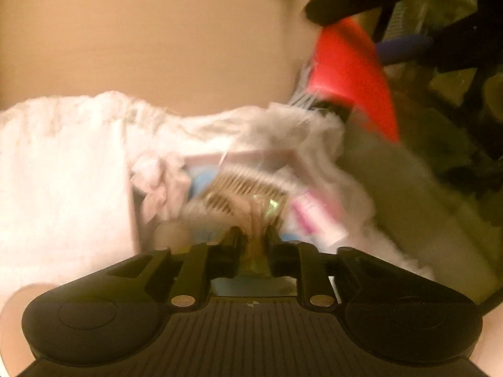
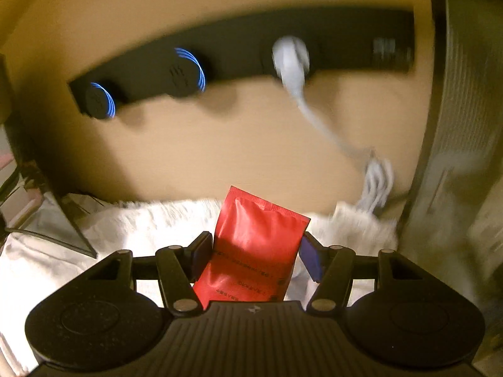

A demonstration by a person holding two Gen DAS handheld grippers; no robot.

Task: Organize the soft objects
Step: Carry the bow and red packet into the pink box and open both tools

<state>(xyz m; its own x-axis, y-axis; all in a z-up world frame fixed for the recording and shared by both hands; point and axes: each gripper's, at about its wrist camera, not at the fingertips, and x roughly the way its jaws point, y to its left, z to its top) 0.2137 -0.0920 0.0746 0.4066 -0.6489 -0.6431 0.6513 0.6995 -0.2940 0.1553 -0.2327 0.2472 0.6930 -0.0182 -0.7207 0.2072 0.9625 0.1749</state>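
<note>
We see a white fluffy cloth (image 2: pixel 151 220) spread below both tools. The right tool (image 2: pixel 256 251) pinches a red packet (image 2: pixel 254 245) by its sides — upright between the pads. The left tool (image 1: pixel 251 238), jaws narrowly parted, has a small clear-wrapped packet (image 1: pixel 251 201) between them — grip unclear through blur.

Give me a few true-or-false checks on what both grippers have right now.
1. The right gripper holds a red sachet. True.
2. The left gripper has nothing between its fingers. False: a shiny striped packet sits between them.
3. A black plug is in the power strip. False: the plug is white.
4. Fluffy white cloth lies beneath the right gripper. True.
</note>
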